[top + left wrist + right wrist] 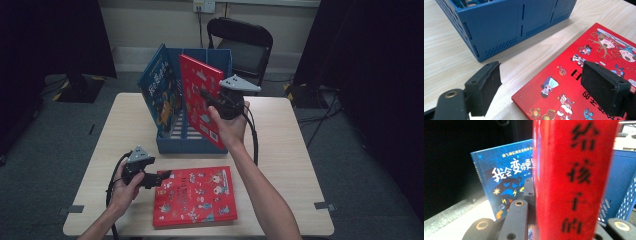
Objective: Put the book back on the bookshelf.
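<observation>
So our right gripper [206, 96] is clamped on a red book [201, 100], jaws pinching it from both sides near its spine, and in the right gripper view that spine [574, 177] sits right up against the camera with black characters running down it. We've got the book up on edge, tilted, with its lower end down in the blue file box [192, 142] in the middle of the table [290, 150]. Just to the left of it in the same box there's a blue book [160, 90] leaning outward, and from the right gripper view its cover [504, 180] shows behind the red one. Our left gripper [162, 176] is down low near the front left of the table with its jaws spread wide and nothing between them, sitting at the left edge of a second red book [195, 196] that lies flat in front of the box. In the left gripper view that flat book's corner [564, 95] falls between the two open pads, and the box wall [519, 22] is just beyond, apart from the book. A black chair [245, 45] stands behind the table.
</observation>
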`<control>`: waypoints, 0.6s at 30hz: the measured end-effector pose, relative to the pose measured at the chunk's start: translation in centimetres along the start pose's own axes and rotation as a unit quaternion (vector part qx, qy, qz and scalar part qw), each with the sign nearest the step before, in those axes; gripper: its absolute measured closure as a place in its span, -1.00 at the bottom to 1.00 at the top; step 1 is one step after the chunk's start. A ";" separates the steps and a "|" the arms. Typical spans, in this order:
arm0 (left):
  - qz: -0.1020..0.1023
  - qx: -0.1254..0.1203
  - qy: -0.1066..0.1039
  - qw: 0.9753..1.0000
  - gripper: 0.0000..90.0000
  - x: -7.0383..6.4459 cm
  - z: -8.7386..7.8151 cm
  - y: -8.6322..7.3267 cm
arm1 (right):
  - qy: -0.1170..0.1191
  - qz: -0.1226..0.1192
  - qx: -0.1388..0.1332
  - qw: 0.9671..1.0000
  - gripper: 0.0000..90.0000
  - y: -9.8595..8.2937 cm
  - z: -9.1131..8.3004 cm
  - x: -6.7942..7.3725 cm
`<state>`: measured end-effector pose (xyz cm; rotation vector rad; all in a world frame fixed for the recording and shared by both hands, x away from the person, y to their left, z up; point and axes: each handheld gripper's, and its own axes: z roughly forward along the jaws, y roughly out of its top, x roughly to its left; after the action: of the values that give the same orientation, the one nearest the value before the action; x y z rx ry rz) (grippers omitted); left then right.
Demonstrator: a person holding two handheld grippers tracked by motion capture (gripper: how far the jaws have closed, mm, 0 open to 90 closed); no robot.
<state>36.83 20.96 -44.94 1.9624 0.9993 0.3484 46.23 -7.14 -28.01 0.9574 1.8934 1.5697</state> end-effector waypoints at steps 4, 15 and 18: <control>-0.003 0.001 0.000 1.000 -0.64 0.1 0.0 0.0 | -0.003 0.003 0.001 1.000 0.79 -0.2 0.7 0.0; -0.003 0.001 0.000 1.000 -0.64 0.0 0.0 0.0 | -0.033 0.013 0.006 0.999 0.79 -0.4 2.6 -0.2; 0.000 0.003 0.001 1.000 -0.64 0.1 0.0 0.0 | -0.043 0.015 0.008 0.999 0.79 -0.4 3.2 -0.4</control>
<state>36.83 21.03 -44.96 1.9671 1.0030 0.3466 48.80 -5.49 -29.09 1.0481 1.8428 1.5077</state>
